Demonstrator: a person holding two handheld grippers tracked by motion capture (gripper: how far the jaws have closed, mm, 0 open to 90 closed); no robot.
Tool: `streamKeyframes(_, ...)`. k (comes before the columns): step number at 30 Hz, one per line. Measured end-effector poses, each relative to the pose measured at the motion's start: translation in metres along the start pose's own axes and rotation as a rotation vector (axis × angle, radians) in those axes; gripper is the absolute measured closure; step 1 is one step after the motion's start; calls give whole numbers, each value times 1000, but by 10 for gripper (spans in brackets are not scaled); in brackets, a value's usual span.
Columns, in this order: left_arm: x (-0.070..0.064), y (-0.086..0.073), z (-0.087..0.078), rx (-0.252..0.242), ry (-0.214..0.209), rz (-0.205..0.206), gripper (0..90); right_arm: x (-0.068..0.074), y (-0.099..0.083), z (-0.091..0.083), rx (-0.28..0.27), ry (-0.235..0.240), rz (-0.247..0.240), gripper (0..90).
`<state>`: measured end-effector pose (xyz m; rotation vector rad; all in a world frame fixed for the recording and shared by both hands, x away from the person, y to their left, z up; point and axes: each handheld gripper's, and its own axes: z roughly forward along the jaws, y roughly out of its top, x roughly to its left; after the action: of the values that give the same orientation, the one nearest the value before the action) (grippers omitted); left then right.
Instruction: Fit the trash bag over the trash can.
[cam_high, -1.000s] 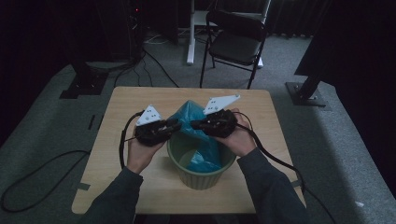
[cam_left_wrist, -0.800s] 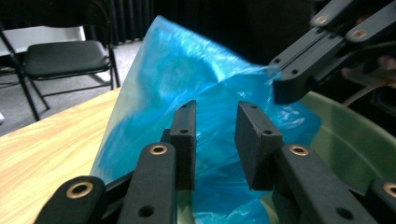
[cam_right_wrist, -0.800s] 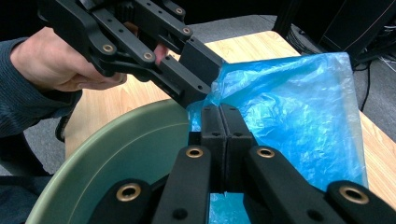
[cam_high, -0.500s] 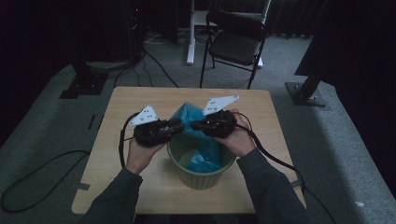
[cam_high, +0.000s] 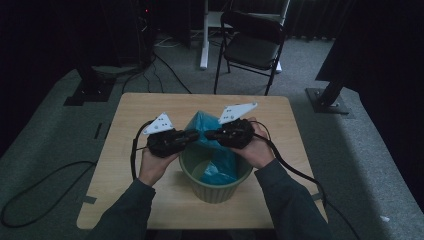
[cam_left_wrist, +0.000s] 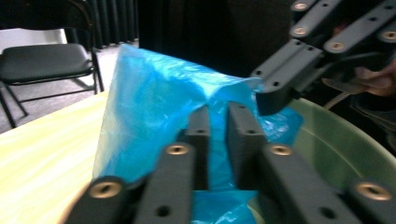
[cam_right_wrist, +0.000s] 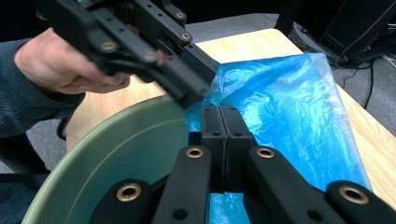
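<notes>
A pale green round bin (cam_high: 216, 189) stands on the wooden table (cam_high: 120, 195), with a blue plastic bag (cam_high: 199, 124) partly inside it and partly standing up behind its far rim. My left gripper (cam_high: 196, 135) and right gripper (cam_high: 209, 134) meet tip to tip above that rim. In the left gripper view, the left gripper (cam_left_wrist: 218, 112) is shut on a fold of the bag (cam_left_wrist: 149, 93), with the bin (cam_left_wrist: 341, 140) to its right. In the right gripper view, the right gripper (cam_right_wrist: 220, 109) pinches the bag (cam_right_wrist: 289, 107) at the rim of the bin (cam_right_wrist: 126, 144).
A black folding chair (cam_high: 255, 45) stands on the floor beyond the table's far edge. Black cables (cam_high: 30, 200) trail across the grey carpet at the left. A dark stand base (cam_high: 327, 100) sits at the right. Bare tabletop lies on both sides of the bin.
The two grippers' tips have drawn closer together over the bin's far rim, the left one shifting slightly toward me. The bag stays held.
</notes>
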<state>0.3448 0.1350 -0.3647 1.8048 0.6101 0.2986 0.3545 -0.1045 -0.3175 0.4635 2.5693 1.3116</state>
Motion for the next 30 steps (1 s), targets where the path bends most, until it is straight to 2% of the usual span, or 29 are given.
streamKeyframes(1,0,0,0,2,4,3,900,0,0,0,1,0,0,900)
streamKeyframes(5,-2,0,0,8,33,18,900,1,0,-2,1,-6,-2,900)
streamKeyframes(10,4,0,-3,14,90,8,900,-2,-4,-8,3,-27,3,900)
streamKeyframes(13,9,-2,-4,24,121,-2,900,-6,-7,-12,10,-60,9,900)
streamKeyframes(21,24,-4,-9,51,191,-46,900,-20,-26,-22,29,-112,66,900)
streamKeyframes(28,35,-7,-10,74,227,-80,900,-30,-40,-30,37,-141,113,900)
streamKeyframes(30,41,-9,-12,72,242,-104,900,-35,-46,-35,38,-155,132,900)
